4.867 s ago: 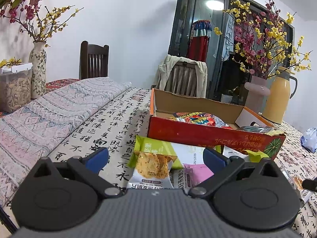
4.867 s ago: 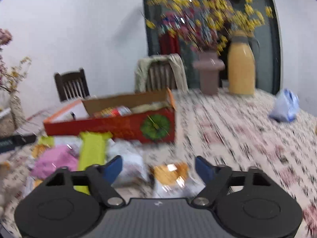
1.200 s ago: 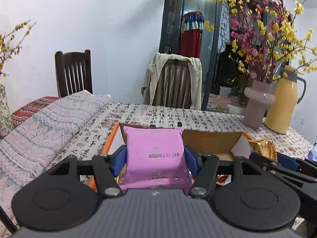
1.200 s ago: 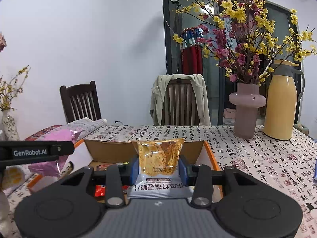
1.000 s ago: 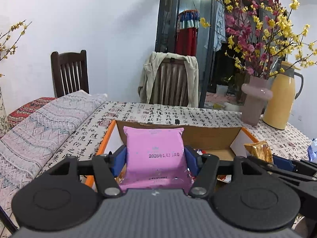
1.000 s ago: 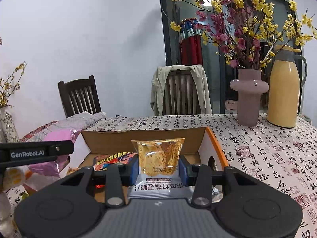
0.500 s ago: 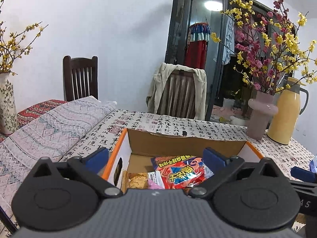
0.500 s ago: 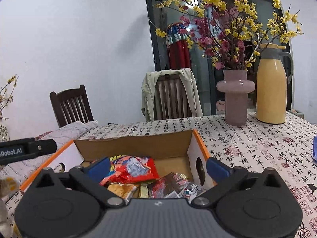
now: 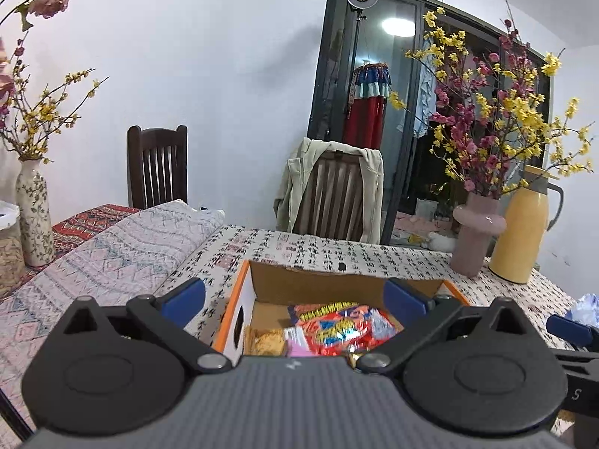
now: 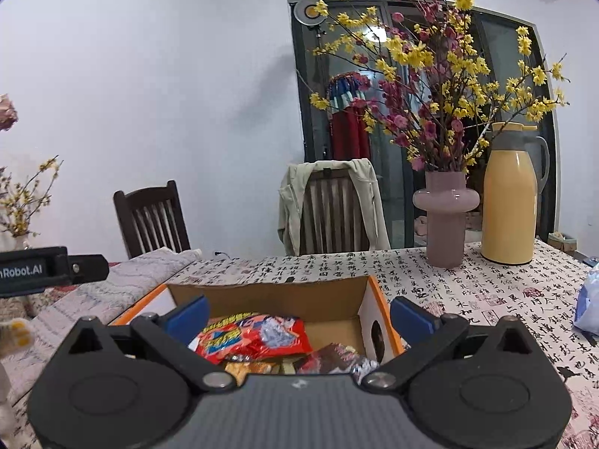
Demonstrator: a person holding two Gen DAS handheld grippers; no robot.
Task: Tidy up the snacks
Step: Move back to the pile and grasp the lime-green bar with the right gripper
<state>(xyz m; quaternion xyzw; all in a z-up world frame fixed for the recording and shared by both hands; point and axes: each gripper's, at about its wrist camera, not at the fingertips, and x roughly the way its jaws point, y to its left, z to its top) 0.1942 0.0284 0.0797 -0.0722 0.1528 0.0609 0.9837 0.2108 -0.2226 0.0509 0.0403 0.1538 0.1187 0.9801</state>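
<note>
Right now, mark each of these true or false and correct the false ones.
1. Both grippers are open and hold nothing. True: left gripper, right gripper.
2. A red snack bag lies in the cardboard box. True.
3. The box is empty. False: several packets lie in it.
4. The yellow thermos stands left of the pink vase. False: it stands right of the vase.
5. A jacket hangs over a chair back. True.

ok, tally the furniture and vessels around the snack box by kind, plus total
Chairs: 2 — dark bare chair, chair with jacket
Flower vases: 2 — pink vase, patterned vase
Yellow thermos jug: 1
Total: 5
</note>
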